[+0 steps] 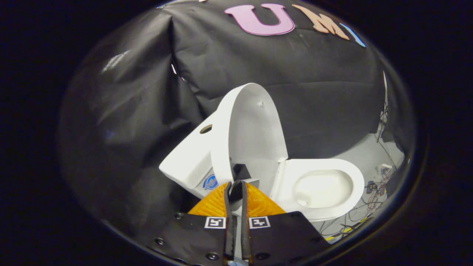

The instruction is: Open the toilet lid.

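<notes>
The white toilet lid [255, 129] stands raised, nearly upright against the tank [188, 159], with its inner face toward the bowl. The seat and open bowl [321, 188] lie beyond the fingers. My gripper [235, 186] is at the lid's lower front edge. Its fingers are pressed close together, and a thin strip of the lid's rim sits between them. A small dark block [241, 171] on the lid sits just ahead of the fingertips.
The booth's black cloth wall stands close behind and beside the toilet. Past the bowl, a pale floor [366, 151] carries a tangle of cables [373, 199] and small devices.
</notes>
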Demonstrator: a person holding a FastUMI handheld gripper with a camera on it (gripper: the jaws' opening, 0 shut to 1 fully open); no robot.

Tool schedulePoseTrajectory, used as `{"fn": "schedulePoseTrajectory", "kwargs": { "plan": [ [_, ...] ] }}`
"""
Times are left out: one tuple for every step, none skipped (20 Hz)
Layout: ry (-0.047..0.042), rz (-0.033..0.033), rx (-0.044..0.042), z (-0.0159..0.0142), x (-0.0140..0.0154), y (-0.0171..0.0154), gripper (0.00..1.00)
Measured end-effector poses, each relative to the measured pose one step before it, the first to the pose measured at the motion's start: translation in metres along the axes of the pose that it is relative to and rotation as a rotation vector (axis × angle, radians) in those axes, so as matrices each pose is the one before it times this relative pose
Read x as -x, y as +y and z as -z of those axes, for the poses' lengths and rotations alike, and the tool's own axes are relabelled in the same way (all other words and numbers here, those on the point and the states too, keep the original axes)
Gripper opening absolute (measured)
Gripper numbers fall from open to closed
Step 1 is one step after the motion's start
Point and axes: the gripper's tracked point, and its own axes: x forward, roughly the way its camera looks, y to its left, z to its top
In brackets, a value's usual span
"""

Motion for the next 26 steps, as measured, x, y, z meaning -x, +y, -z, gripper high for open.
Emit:
{"fn": "schedulePoseTrajectory", "kwargs": {
  "plan": [
    [-0.00518, -0.00242, 0.01556, 0.00184, -0.00164, 0.00409, 0.09],
    [-0.0022, 0.00363, 0.00847, -0.00033, -0.00186, 0.00151, 0.09],
    [-0.00345, 0.00432, -0.00004, 0.00026, -0.0012, 0.00132, 0.1],
    [0.00129, 0.00019, -0.00601, 0.00081, -0.00123, 0.00207, 0.11],
    [-0.00179, -0.00274, -0.0064, -0.00077, 0.00004, 0.00005, 0.12],
    [-0.00484, -0.01754, -0.00769, -0.00079, 0.00136, 0.00266, 0.12],
    [-0.01322, -0.00551, -0.00231, 0.00014, -0.00144, 0.00238, 0.13],
    [-0.00343, -0.00436, 0.00216, 0.00014, -0.00003, 0.00042, 0.14],
    [-0.00343, -0.02058, -0.00783, 0.00318, -0.00108, 0.00371, 0.14],
    [-0.0028, -0.00752, -0.00993, 0.00009, 0.00125, -0.00217, 0.18],
    [0.00761, -0.02072, -0.02081, 0.00165, 0.00243, -0.00003, 0.22],
    [0.01585, -0.0461, -0.0302, 0.00159, 0.00431, 0.00436, 0.22],
    [0.01695, -0.03444, -0.02796, 0.00151, 0.00286, 0.00393, 0.24],
    [0.01165, -0.01949, -0.00564, 0.00329, 0.00311, 0.00099, 0.25],
    [0.00171, -0.00674, 0.0062, 0.00039, 0.00868, -0.00261, 0.27],
    [-0.01507, 0.00497, 0.01092, -0.00349, 0.00754, -0.00492, 0.28],
    [-0.02285, 0.01226, 0.01138, -0.00721, 0.00791, -0.00717, 0.37],
    [-0.01979, 0.01783, 0.0067, -0.00469, 0.00724, -0.00859, 0.37],
    [-0.0178, 0.00317, -0.00306, -0.00423, 0.00969, -0.00516, 0.38],
    [-0.01608, -0.00239, 0.00418, -0.00714, 0.00825, -0.00459, 0.43],
    [-0.01559, 0.00591, 0.0202, -0.00521, 0.01228, -0.00898, 0.49],
    [-0.0192, 0.00959, 0.02335, -0.00701, 0.01066, -0.00901, 0.54],
    [-0.01684, 0.00885, 0.01763, -0.00703, 0.00972, -0.01013, 0.59],
    [-0.01645, 0.01174, 0.00939, -0.00621, 0.0092, -0.01133, 0.65],
    [-0.01638, 0.0258, 0.00445, -0.0056, 0.00822, -0.01592, 0.7],
    [-0.01316, 0.01981, -0.00306, -0.0062, 0.00738, -0.01493, 0.76]
  ]
}}
